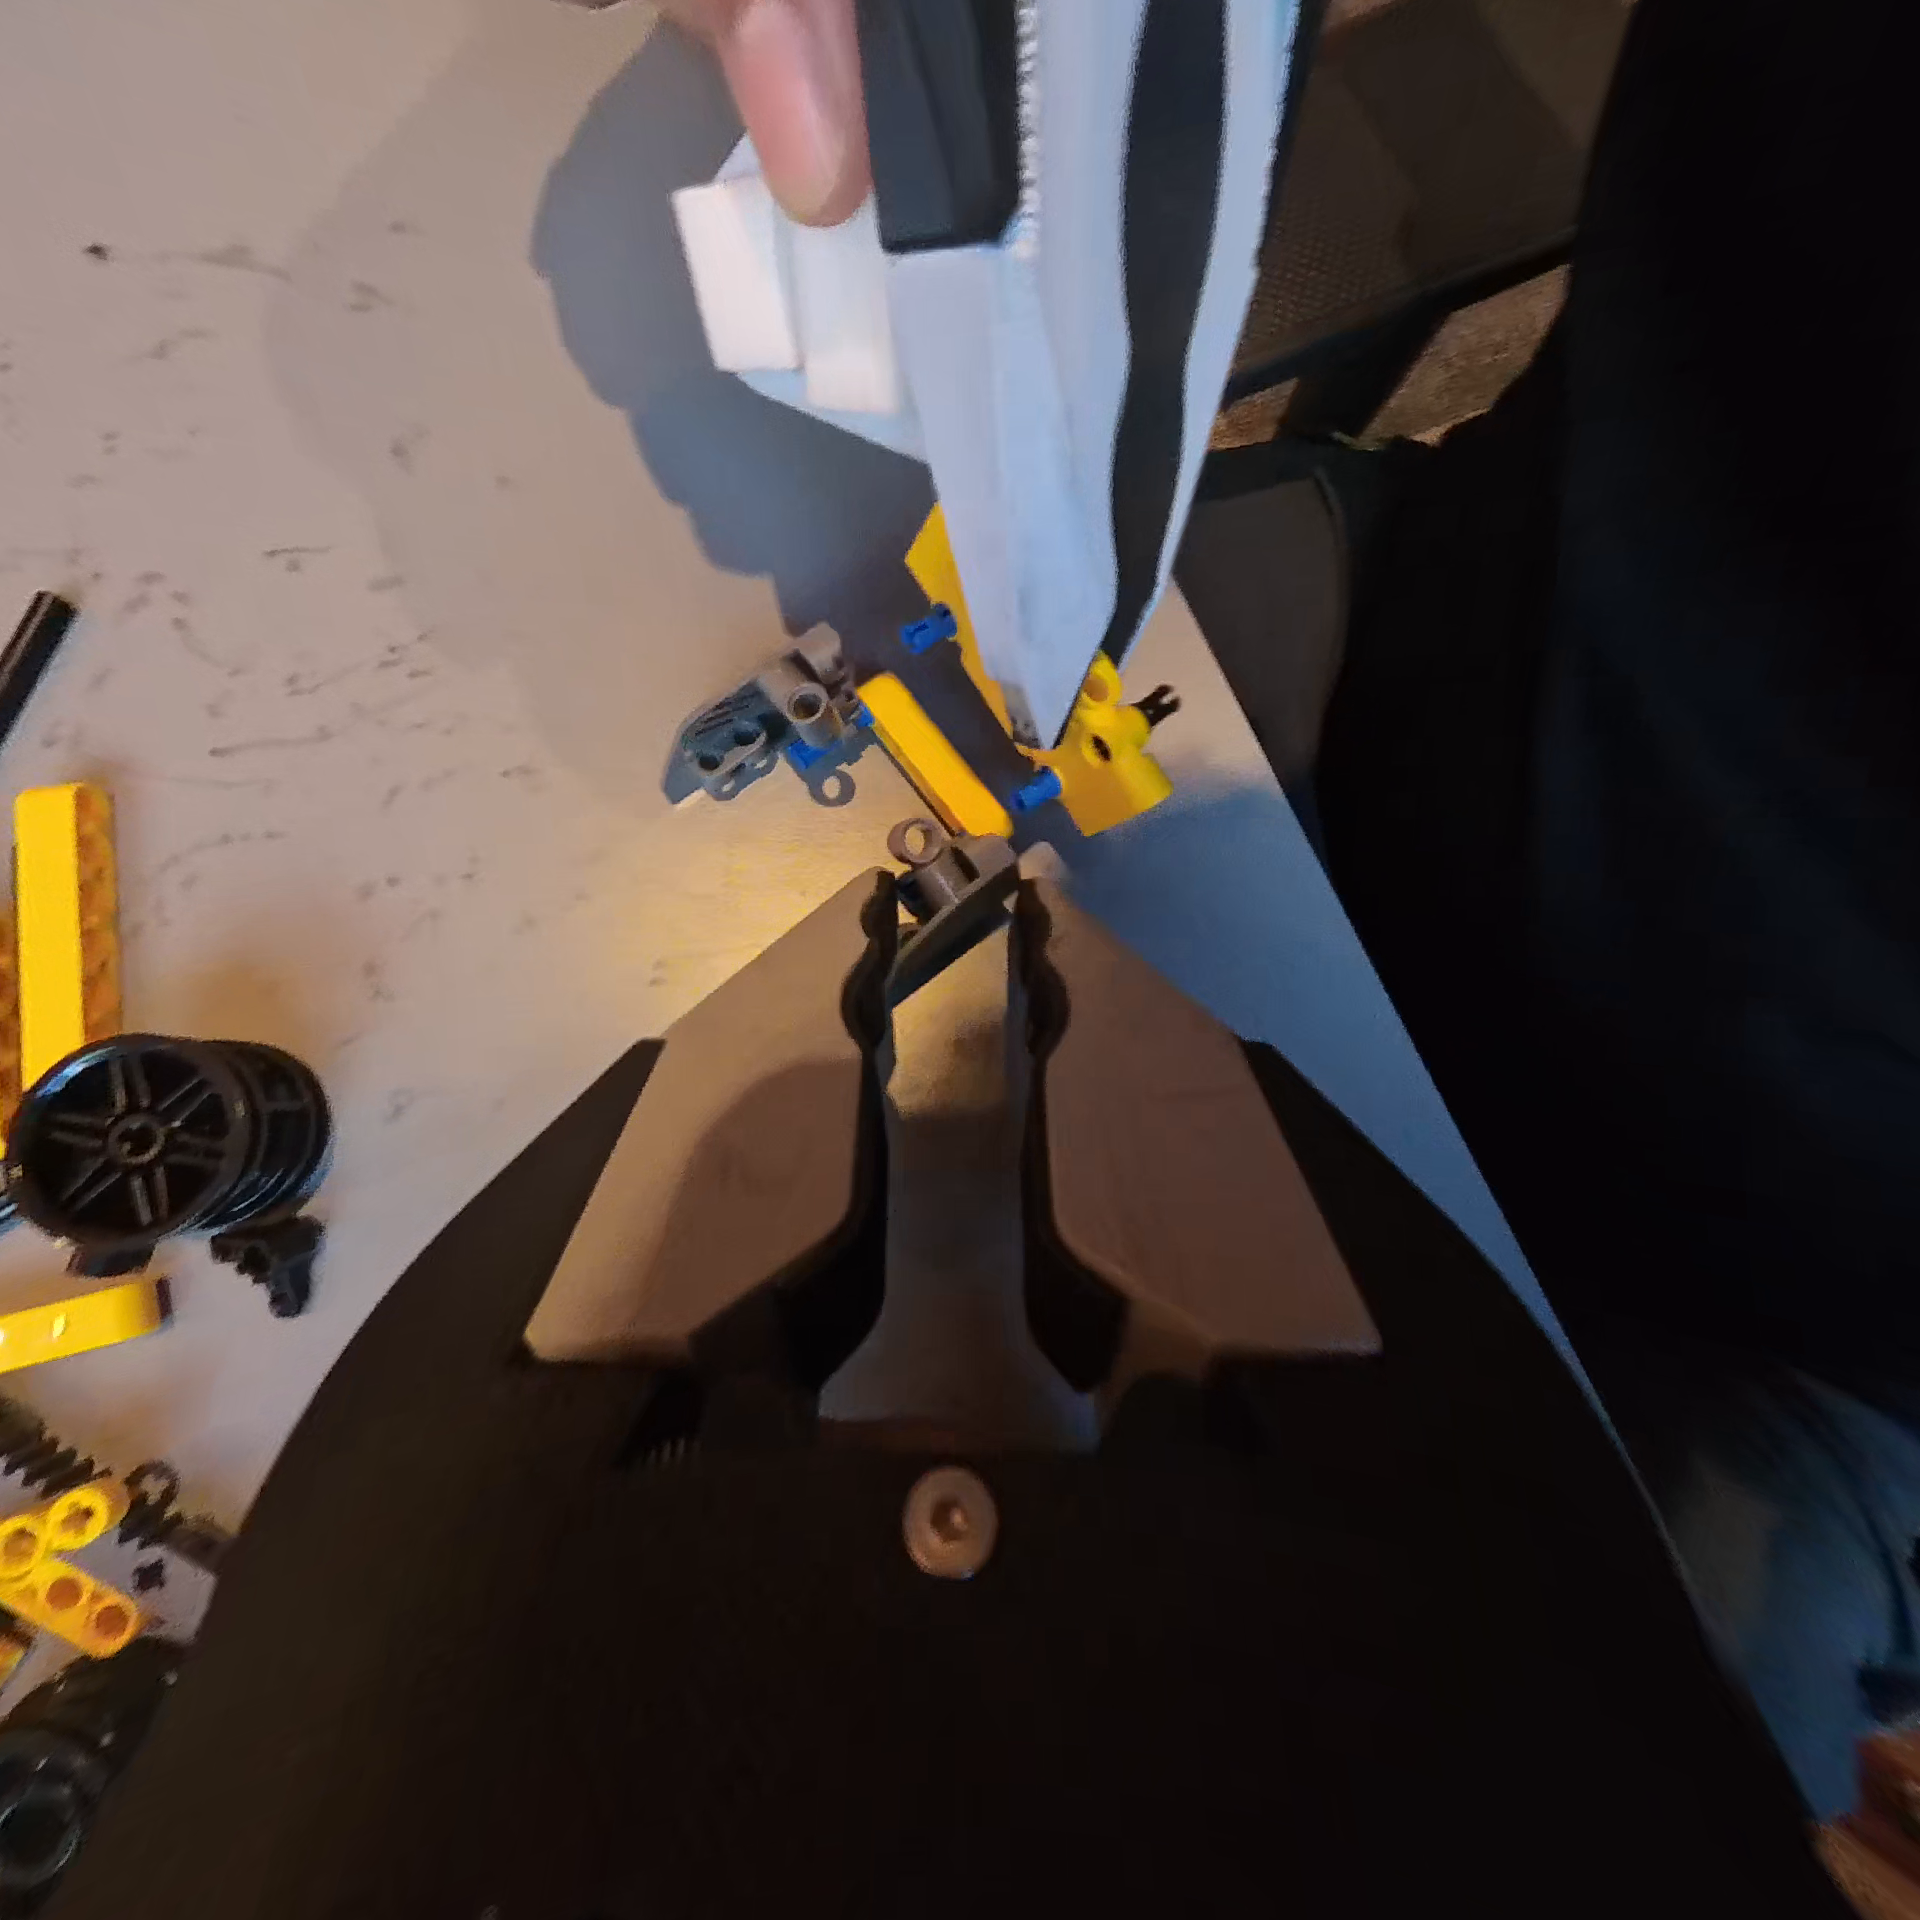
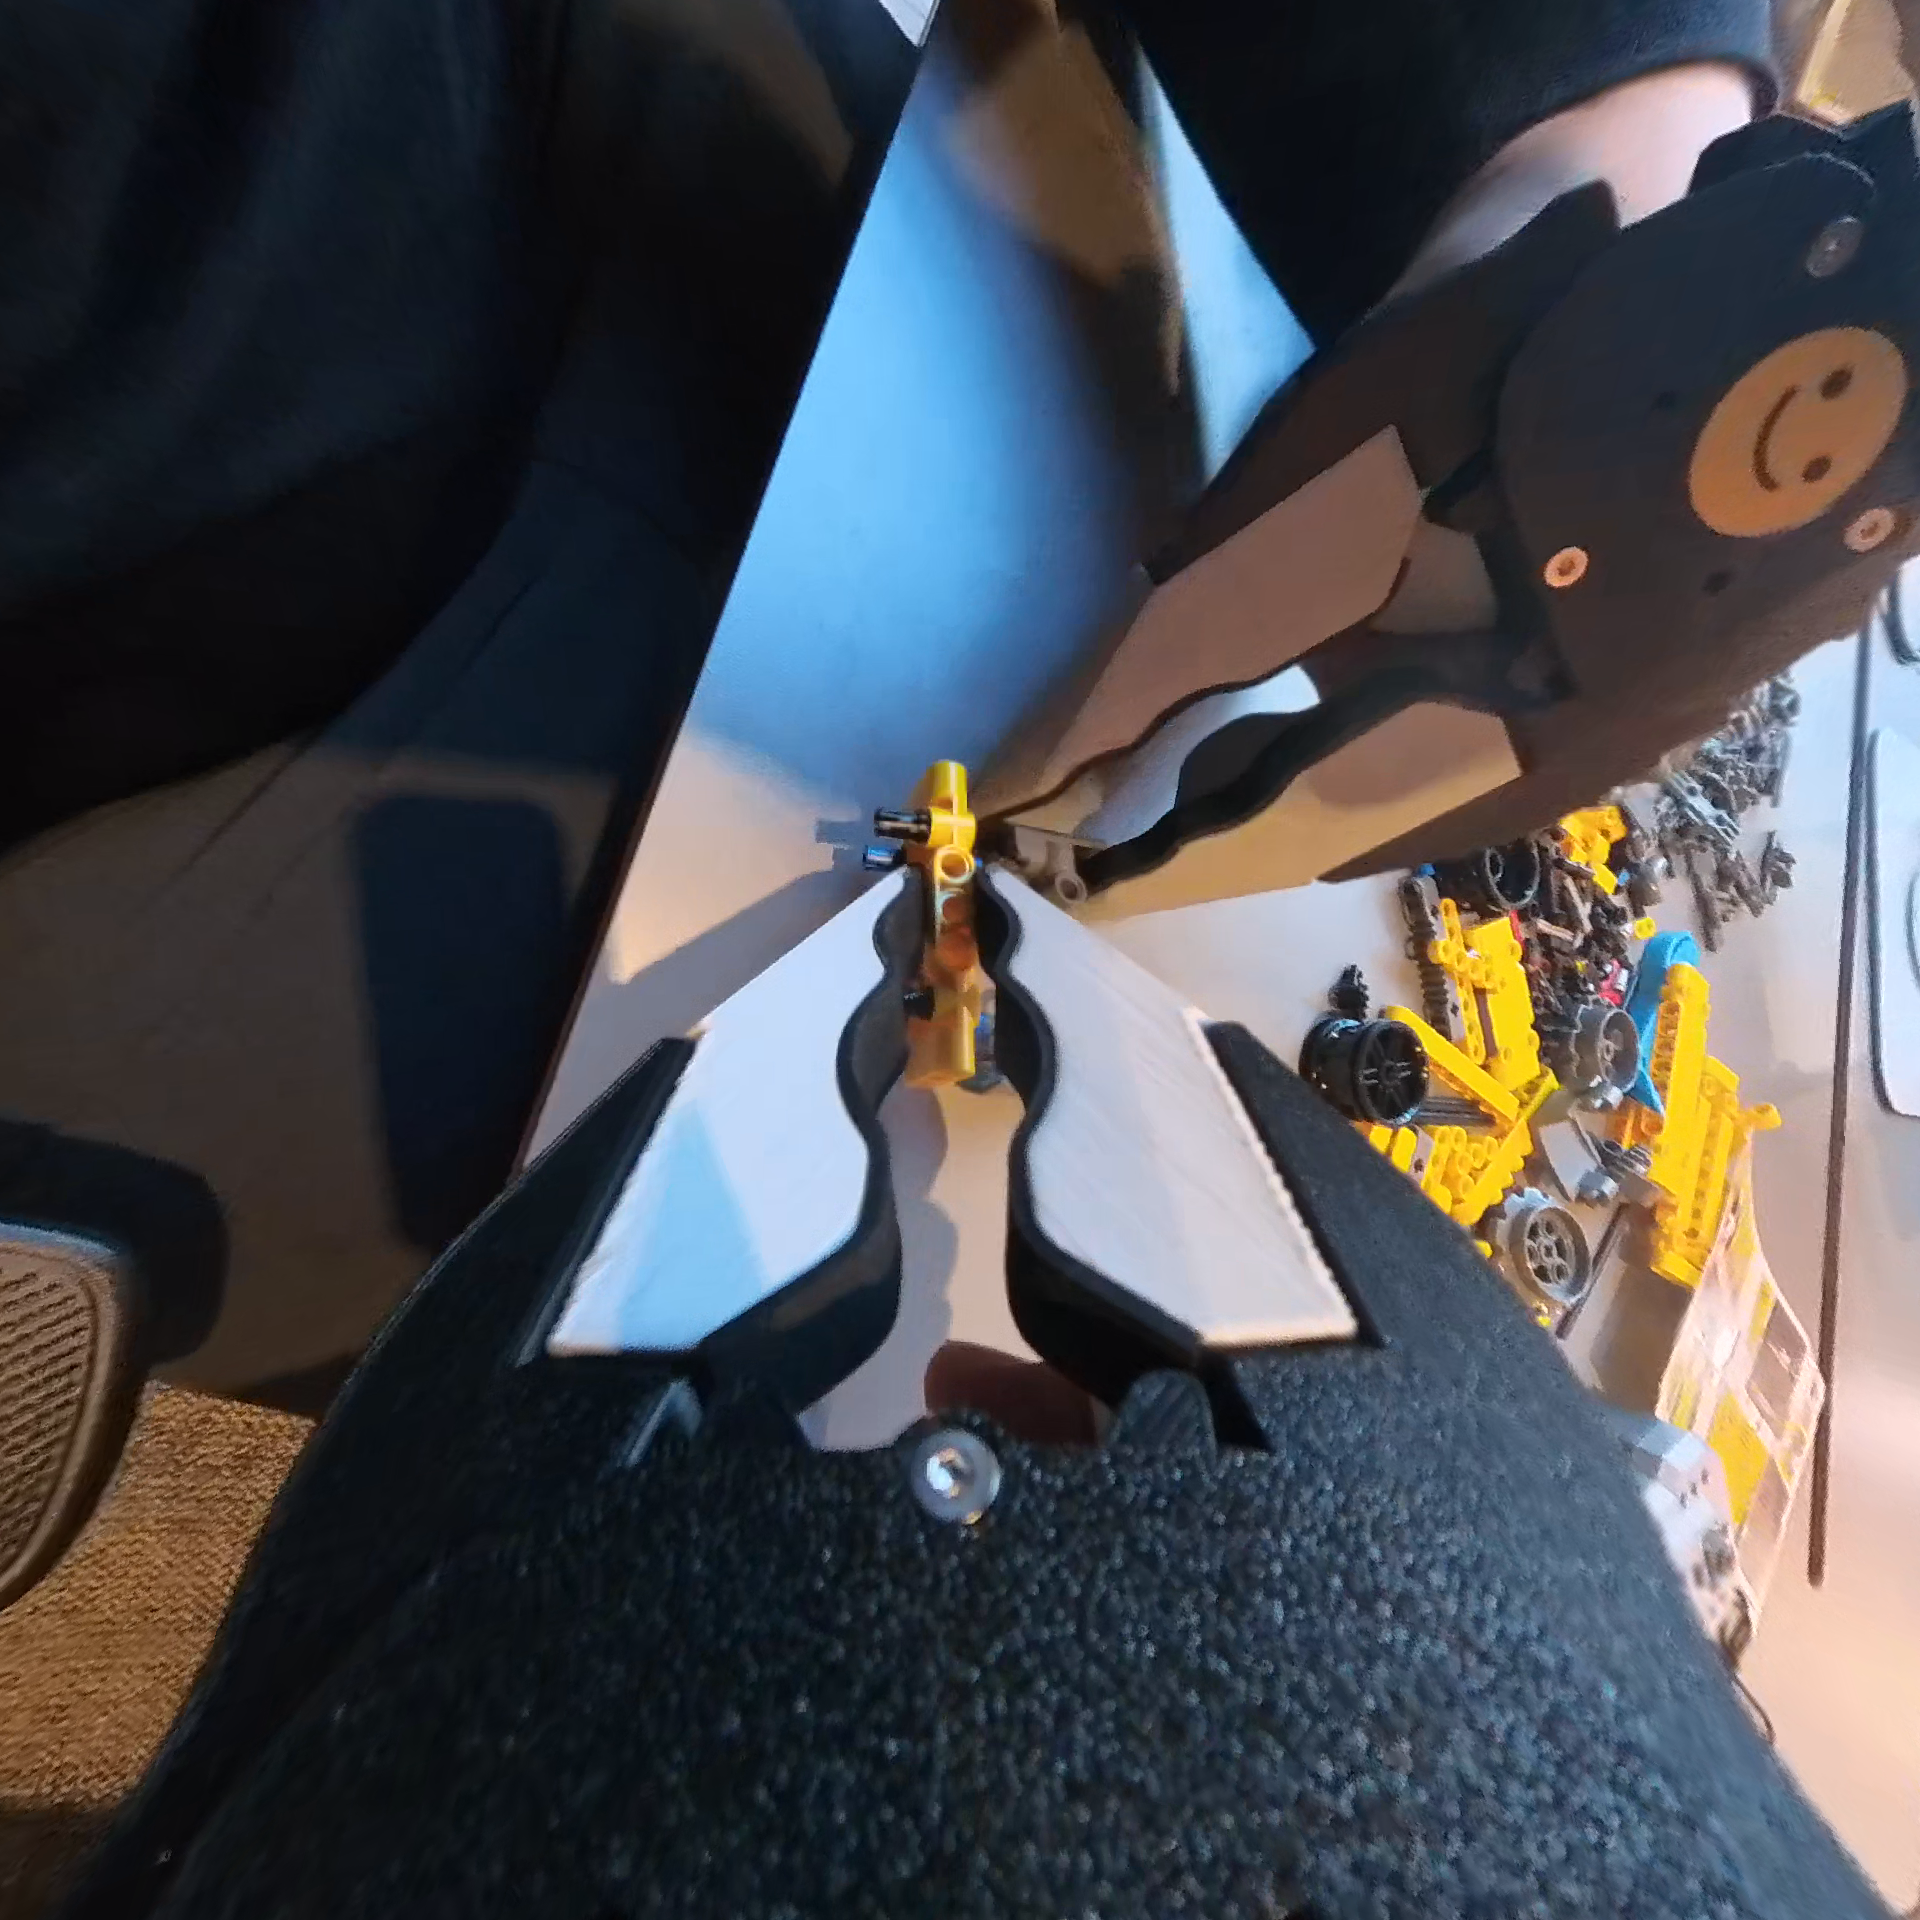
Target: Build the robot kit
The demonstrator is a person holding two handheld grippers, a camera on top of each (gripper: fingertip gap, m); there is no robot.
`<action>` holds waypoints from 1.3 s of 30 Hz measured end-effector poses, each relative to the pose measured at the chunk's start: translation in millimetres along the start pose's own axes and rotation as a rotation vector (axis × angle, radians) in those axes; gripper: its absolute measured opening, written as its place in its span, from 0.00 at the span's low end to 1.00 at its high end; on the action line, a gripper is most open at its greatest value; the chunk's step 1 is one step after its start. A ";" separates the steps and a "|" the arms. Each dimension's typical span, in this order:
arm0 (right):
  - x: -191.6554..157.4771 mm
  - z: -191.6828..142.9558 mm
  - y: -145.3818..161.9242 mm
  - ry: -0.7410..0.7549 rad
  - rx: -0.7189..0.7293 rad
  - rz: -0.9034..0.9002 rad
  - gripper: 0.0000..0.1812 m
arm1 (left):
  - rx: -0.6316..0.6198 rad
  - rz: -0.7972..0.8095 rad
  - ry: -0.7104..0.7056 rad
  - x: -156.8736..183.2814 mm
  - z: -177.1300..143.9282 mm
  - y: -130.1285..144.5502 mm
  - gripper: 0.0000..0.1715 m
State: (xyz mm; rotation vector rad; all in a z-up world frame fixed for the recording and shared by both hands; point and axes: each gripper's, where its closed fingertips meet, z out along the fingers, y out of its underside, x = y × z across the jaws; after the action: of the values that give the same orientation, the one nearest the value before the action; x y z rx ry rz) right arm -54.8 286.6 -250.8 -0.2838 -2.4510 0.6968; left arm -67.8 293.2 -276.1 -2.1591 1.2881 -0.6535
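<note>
The right claw [image 2: 943, 902] is clamping a yellow beam assembly [image 2: 943, 940] studded with blue pins at the surface [image 1: 364, 520] edge; the left claw [image 1: 951, 883] is pinching a small grey connector piece [image 1: 940, 883] beside it.

Two grippers show: the left gripper [image 1: 956, 883] and the right gripper [image 2: 940, 883]. In the left wrist view, one black wheel [image 1: 156, 1138] lies on the table [image 1: 364, 416], and two blue pins [image 1: 928, 627] stick out of the one yellow frame [image 1: 1117, 764] (a third may be hidden). One grey connector [image 1: 940, 868] sits between the left gripper's fingers. One grey joint piece [image 1: 764, 722] sits by the frame. In the right wrist view, one heap of loose parts [image 2: 1558, 1039] holds at least three wheels; the small black pieces are too many to count.
</note>
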 end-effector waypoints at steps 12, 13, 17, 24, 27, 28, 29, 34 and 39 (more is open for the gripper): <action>0.3 2.3 -0.6 -0.039 0.058 0.047 0.05 | 0.034 -0.029 0.038 4.6 -2.2 0.0 0.22; 0.3 2.2 -1.2 -0.039 0.066 0.051 0.05 | 0.028 -0.039 0.024 3.6 -4.0 0.6 0.24; 1.6 3.4 0.1 -0.037 0.080 0.070 0.05 | 0.026 -0.065 -0.014 8.9 -9.7 -4.0 0.24; 2.8 2.2 1.9 -0.042 0.111 0.116 0.05 | 0.001 -0.173 -0.201 1.8 -5.9 1.3 0.14; 2.8 2.1 0.8 -0.040 0.121 0.109 0.05 | 0.008 -0.178 -0.226 0.8 -4.7 1.1 0.12; 2.6 2.4 0.8 -0.039 0.120 0.104 0.05 | 0.001 -0.178 -0.232 -0.6 -4.9 2.6 0.09; 2.4 2.7 1.1 -0.038 0.118 0.100 0.05 | -0.005 -0.175 -0.239 -2.2 -5.1 3.8 0.08; 0.9 0.6 2.9 -0.043 0.108 0.086 0.05 | -0.018 -0.177 -0.256 -10.8 -9.3 7.4 0.20; 4.3 -10.9 8.7 -0.016 0.114 0.120 0.05 | 0.094 -0.240 -0.274 -1.3 -29.4 -9.6 0.16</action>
State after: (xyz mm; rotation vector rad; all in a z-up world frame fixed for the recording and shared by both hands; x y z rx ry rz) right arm -51.6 299.9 -245.8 -0.3843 -2.4136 0.8904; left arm -81.2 292.4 -248.2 -2.2519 0.8484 -0.4774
